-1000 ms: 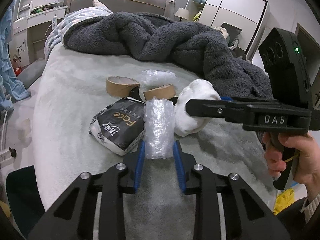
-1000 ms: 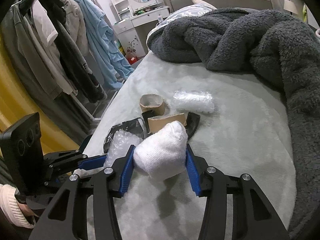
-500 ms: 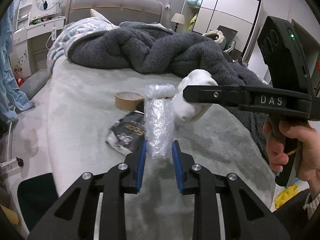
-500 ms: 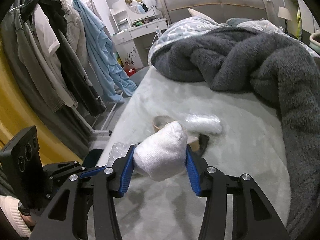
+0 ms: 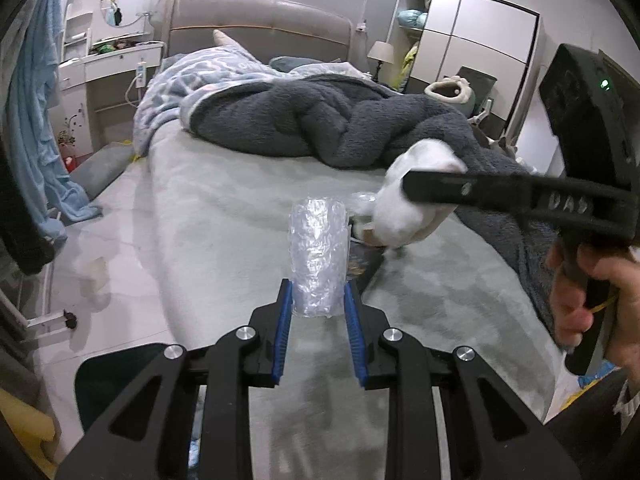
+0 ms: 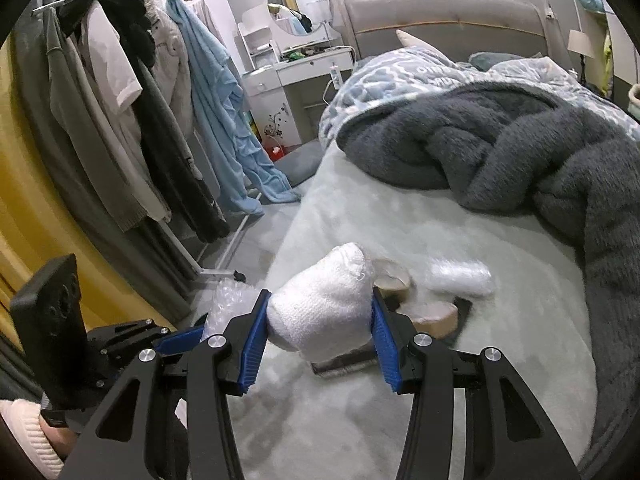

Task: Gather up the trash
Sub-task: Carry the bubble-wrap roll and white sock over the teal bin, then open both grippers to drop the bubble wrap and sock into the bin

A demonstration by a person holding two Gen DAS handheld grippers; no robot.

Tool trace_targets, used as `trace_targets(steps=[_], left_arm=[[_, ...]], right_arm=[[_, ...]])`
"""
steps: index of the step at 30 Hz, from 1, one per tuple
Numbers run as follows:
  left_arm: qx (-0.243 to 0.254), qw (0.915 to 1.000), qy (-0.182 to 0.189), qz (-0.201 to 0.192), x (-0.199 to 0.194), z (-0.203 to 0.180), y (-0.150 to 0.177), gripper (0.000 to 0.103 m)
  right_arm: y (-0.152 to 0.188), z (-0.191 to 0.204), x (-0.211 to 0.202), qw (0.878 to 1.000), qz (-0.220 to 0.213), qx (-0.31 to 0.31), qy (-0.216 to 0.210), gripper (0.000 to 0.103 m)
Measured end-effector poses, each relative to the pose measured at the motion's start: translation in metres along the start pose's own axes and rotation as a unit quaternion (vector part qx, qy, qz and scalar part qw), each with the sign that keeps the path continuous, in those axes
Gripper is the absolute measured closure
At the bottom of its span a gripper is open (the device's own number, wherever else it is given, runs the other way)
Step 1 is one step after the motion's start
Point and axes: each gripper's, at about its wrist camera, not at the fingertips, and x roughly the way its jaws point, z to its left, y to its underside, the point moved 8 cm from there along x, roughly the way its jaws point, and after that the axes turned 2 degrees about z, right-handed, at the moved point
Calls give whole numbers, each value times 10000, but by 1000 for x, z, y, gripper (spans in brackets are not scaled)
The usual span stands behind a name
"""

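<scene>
Surface: a bed (image 6: 440, 240) under a pale grey-green cover, with one dark grey fleece blanket (image 6: 520, 160) heaped toward the padded headboard (image 5: 260, 20). Room: a clothes rack (image 6: 120, 120) beside the bed, one round mirror (image 6: 298, 4), one white wardrobe (image 5: 472, 36). Left gripper (image 5: 317, 304): nearly closed, clamping one roll of bubble wrap (image 5: 318, 256), held above the cover. Right gripper (image 6: 320, 320): partly closed, clamping one white sock (image 6: 324, 304), also raised. On the cover: two cardboard tape cores (image 6: 394, 280), one bubble-wrap piece (image 6: 460, 276), one dark packet (image 6: 344, 362).
</scene>
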Motion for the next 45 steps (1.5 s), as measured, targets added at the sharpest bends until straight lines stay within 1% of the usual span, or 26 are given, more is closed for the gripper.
trace_targets(steps=[7,11,18,26,28,35,39,45], left_arm=[[-168,9994,-301,57,-13,37,5,75],[-364,9979,-476,247,-14,61,12,75],[-803,9922,-743,601,-14,105,29,75],[-1298,9816,-971,1009,-18,159,56,75],[-1408,9788,-1004,1096,-18,171,62,75],[-1687,9691,-1090,1429,-24,204,84,75],[-1869,9624,-1079,1651,-25,219,100,75],[-2045,9532,-966,2006,-21,232,121,75]], right_arm=[[-13,24,7,9998,-36,-153,-74,54],[-21,37,14,9997,-45,-212,-105,54],[-28,69,32,9990,9,-408,-204,54],[-26,111,68,9970,221,-633,-383,54],[-23,123,79,9960,296,-673,-503,54],[-8,162,119,9913,691,-846,-739,54],[6,173,141,9880,971,-917,-778,54],[19,185,174,9843,1302,-778,-905,54]])
